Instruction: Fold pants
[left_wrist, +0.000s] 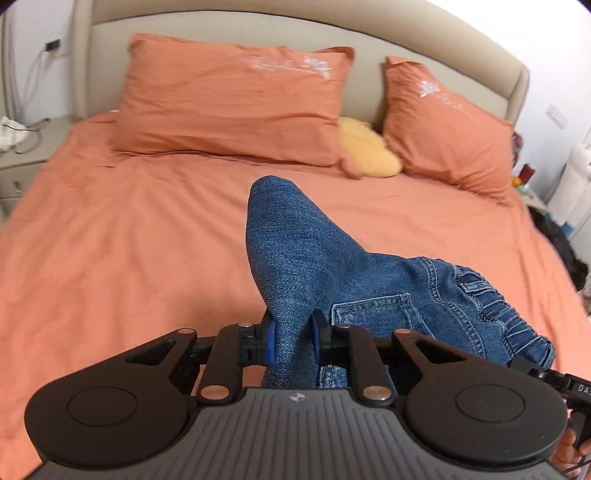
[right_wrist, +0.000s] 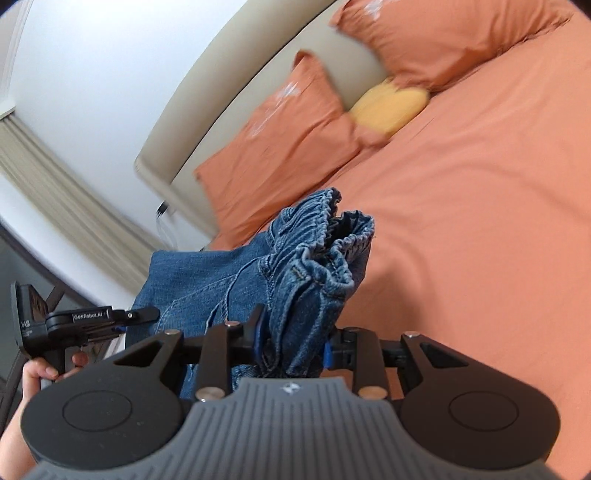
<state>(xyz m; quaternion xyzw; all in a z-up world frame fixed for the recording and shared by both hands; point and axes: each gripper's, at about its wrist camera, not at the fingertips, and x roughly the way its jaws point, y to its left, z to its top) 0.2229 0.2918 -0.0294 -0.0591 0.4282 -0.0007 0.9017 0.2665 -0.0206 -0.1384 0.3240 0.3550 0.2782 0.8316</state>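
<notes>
A pair of blue denim pants (left_wrist: 317, 258) is held up above the orange bed (left_wrist: 129, 240). My left gripper (left_wrist: 293, 341) is shut on a fold of the leg fabric, which rises as a hump ahead of the fingers; a back pocket and the gathered waistband trail to the right. My right gripper (right_wrist: 291, 343) is shut on the pants (right_wrist: 314, 273) near the elastic waistband, which bunches up ahead of it. The left gripper's body (right_wrist: 85, 321) shows at the left of the right wrist view, and part of the right gripper (left_wrist: 554, 376) shows at the right edge of the left wrist view.
Two orange pillows (left_wrist: 236, 99) (left_wrist: 450, 125) lean on the beige headboard (left_wrist: 236, 29), with a yellow plush item (left_wrist: 369, 147) between them. A nightstand (left_wrist: 22, 162) with cables stands at the bed's left. Clutter (left_wrist: 561, 192) sits at the right. A curtain (right_wrist: 55, 192) hangs beside the bed.
</notes>
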